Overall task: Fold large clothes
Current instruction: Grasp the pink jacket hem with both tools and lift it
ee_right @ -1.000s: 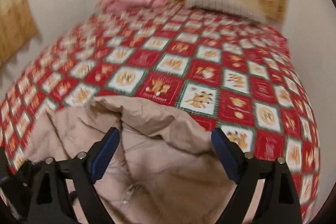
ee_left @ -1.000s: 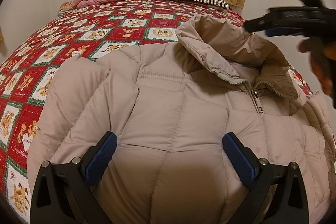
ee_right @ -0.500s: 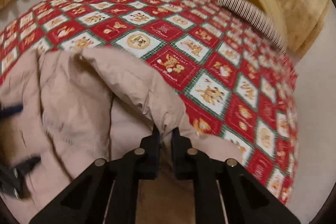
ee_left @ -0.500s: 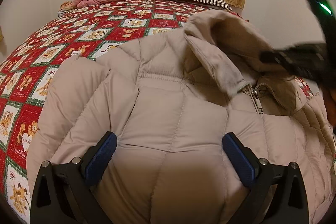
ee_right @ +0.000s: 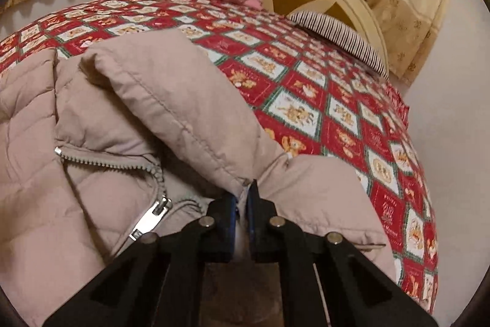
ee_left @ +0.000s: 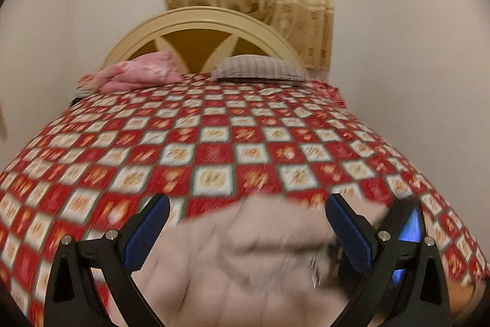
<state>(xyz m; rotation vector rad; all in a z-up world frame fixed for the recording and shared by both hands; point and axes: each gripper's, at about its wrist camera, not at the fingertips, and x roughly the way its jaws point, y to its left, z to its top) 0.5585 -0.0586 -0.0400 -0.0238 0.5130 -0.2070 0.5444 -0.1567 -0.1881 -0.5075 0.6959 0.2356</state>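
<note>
Right tool [ee_right: 242, 198] pinches the beige puffer jacket's [ee_right: 159, 100] collar edge on the bed [ee_right: 352, 112]; left tool [ee_left: 245, 222] hangs open, empty.

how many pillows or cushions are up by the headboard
2. A pink one lies at the left end of the headboard, and a striped one lies to its right, nearer the curtain. Others could be hidden behind them.
</note>
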